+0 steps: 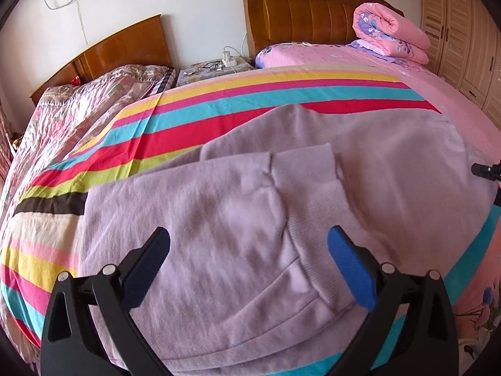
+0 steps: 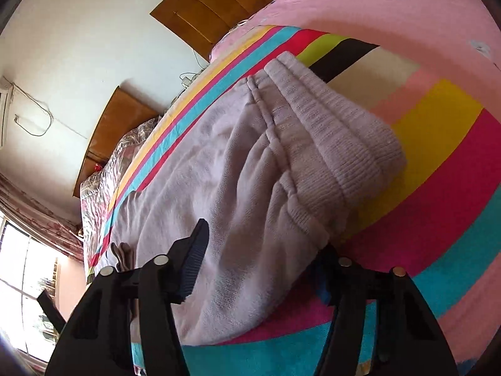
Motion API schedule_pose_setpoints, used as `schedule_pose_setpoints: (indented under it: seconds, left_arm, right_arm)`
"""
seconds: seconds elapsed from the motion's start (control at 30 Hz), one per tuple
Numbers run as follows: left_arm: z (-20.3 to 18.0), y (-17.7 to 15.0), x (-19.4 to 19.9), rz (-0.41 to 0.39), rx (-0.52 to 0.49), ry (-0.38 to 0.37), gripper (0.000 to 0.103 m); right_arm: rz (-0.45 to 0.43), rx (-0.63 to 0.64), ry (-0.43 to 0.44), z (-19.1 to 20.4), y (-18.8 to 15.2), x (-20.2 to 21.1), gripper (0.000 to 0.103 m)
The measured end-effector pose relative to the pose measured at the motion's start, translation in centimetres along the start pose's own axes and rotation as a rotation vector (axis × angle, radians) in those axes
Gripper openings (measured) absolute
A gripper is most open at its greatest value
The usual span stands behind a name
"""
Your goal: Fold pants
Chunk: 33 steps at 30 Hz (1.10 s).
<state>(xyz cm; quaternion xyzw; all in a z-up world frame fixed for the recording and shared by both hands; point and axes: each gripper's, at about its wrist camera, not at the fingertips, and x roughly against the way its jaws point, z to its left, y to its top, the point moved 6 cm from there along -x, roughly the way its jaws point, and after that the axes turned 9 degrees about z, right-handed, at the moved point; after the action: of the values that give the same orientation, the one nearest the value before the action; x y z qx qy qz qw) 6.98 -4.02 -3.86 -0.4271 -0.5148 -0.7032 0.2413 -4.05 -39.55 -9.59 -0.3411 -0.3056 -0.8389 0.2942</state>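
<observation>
Lilac fleece pants [image 1: 238, 219] lie on a striped blanket [image 1: 194, 119] on the bed, one part folded over another, with a ribbed cuff [image 1: 316, 206] on top. My left gripper [image 1: 249, 260] is open just above the folded layer, one finger on each side of the cuff. In the right wrist view the pants [image 2: 219, 188] show ribbed bands [image 2: 328, 144] at the upper right. My right gripper [image 2: 266, 250] is open with the pants' edge between its fingers; its right finger is mostly hidden under the cloth.
A rolled pink quilt [image 1: 391, 31] lies at the head of the pink bed. A second bed with a plastic-covered quilt [image 1: 94, 100] stands to the left. A nightstand [image 1: 216, 65] sits between the wooden headboards. Wardrobes [image 1: 463, 31] line the right wall.
</observation>
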Motion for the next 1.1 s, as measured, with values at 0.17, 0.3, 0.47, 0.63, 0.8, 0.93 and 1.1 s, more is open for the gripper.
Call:
schedule_pose_setpoints:
  seconds: [0.17, 0.3, 0.47, 0.63, 0.8, 0.93, 1.1]
  left_arm:
    - [-4.5, 2.6, -4.2, 0.096, -0.129, 0.067, 0.101]
    - [-4.8, 1.3, -6.0, 0.083, -0.079, 0.008, 0.102]
    - [-4.3, 0.7, -6.5, 0.066, -0.039, -0.026, 0.102]
    - [-4.0, 0.5, -6.6, 0.056, -0.028, -0.041, 0.102]
    - [-3.9, 0.0, -6.3, 0.047, -0.030, -0.047, 0.102]
    - [-3.8, 0.0, -6.3, 0.044, -0.029, -0.055, 0.102]
    - [-3.7, -0.1, -6.2, 0.042, -0.030, -0.062, 0.102]
  right_arm:
    - [-0.058, -0.016, 0.077, -0.7, -0.1, 0.9, 0.028]
    - [-0.012, -0.051, 0.092, -1.4, 0.0, 0.2, 0.031]
    - [0.022, -0.029, 0.043, -0.6, 0.5, -0.3, 0.041]
    - [0.010, -0.070, 0.096, -1.1, 0.5, -0.2, 0.043]
    - [-0.024, -0.125, 0.127, -2.2, 0.2, -0.2, 0.030]
    - [-0.030, -0.208, 0.180, -2.8, 0.1, -0.3, 0.029]
    - [-0.031, -0.252, 0.193, -3.0, 0.2, -0.5, 0.029]
